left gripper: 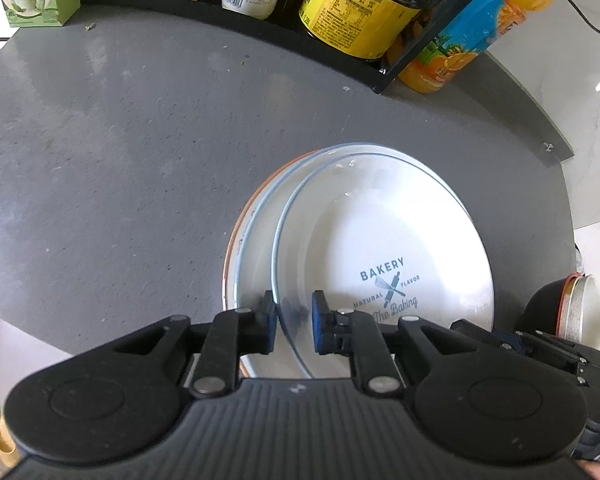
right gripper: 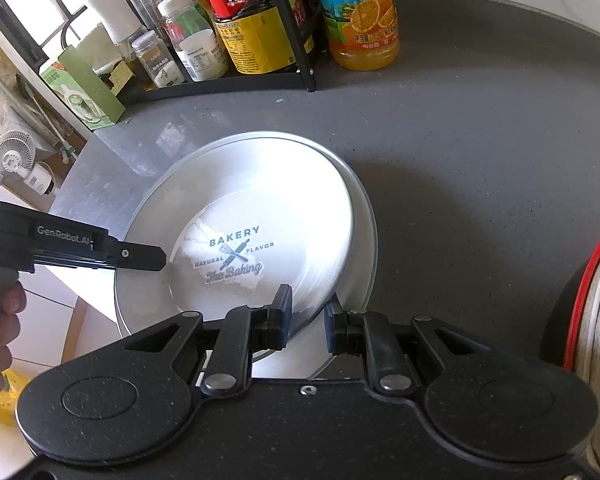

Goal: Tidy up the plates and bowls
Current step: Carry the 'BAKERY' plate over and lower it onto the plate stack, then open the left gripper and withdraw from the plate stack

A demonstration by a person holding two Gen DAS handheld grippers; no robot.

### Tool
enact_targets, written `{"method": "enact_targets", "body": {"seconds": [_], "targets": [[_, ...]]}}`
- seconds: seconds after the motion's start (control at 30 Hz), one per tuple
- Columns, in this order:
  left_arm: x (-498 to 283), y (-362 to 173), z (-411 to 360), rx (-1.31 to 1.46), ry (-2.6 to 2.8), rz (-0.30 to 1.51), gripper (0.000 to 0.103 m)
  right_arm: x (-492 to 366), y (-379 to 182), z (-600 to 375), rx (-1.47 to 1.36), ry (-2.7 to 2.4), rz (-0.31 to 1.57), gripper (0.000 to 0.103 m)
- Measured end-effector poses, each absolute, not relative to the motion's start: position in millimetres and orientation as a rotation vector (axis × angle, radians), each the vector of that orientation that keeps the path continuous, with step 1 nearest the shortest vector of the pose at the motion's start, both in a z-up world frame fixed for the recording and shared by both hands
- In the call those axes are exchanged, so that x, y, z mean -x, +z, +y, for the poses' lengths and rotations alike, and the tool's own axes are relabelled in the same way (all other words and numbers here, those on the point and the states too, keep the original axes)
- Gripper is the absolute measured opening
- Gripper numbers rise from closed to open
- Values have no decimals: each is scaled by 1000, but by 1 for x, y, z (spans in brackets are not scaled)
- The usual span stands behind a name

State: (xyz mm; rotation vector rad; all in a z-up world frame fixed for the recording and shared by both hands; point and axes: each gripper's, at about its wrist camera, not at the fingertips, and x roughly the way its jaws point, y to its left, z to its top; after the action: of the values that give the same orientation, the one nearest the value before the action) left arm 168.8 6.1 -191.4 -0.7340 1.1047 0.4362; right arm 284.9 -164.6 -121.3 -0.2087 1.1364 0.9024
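grey countertop: stack of plates at the near edge. top item, white plate printed "bakery", lies tilted on a wider plate beneath. left gripper: jaws part open, straddling the top plate's near rim, no clear clamp. right gripper: jaws part open astride the opposite rim. behind: black rack of bottles, orange juice bottle beside it.
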Motion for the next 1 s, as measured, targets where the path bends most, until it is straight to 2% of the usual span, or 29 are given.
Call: {"method": "enact_targets", "body": {"seconds": [0.73,1.0], "targets": [[-157,-173,-1,658,458,1074,17,-279,-128,-154,256,886,1156,18],[-152,-176,1,653,468,1046,13,-279,-125,-151,271,863,1195,21]]}}
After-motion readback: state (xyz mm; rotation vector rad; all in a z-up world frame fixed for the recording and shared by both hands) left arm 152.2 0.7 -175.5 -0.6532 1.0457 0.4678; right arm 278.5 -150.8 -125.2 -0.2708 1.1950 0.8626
